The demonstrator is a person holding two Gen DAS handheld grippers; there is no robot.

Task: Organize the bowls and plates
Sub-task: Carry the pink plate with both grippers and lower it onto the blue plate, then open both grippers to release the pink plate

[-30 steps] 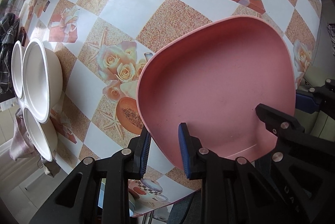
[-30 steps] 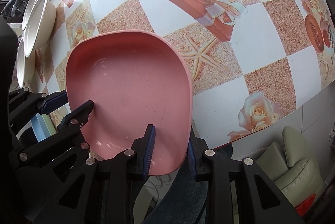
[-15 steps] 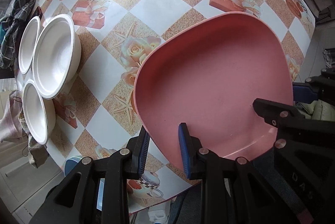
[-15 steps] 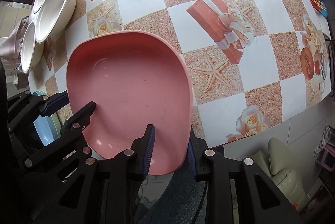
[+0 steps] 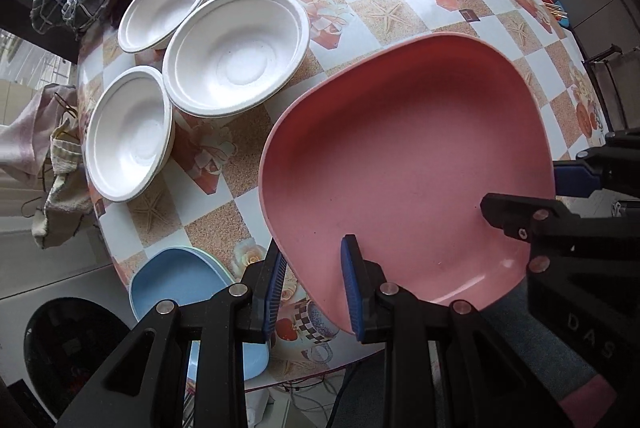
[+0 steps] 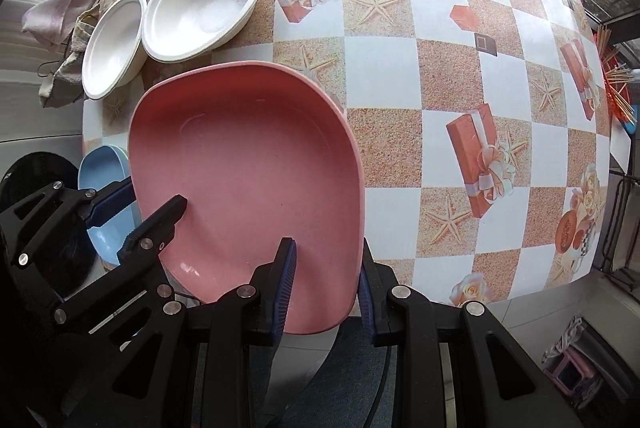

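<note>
Above the near edge of the bench (image 6: 448, 76), a pink plate (image 5: 408, 164) is held clear of the patterned cloth by both grippers. Its near-left rim is clamped between the fingers (image 5: 350, 284) of the left gripper (image 5: 312, 288), and its near-right rim is clamped by the right gripper (image 6: 326, 288). Each gripper is also seen at the plate's far side in the other wrist view. Beyond the plate, toward the left, three white bowls (image 5: 236, 52) are clustered on the bench, the largest touching the two smaller ones. A stack of blue plates (image 5: 180, 288) rests at the bench's near-left edge, partly hidden behind the left gripper.
</note>
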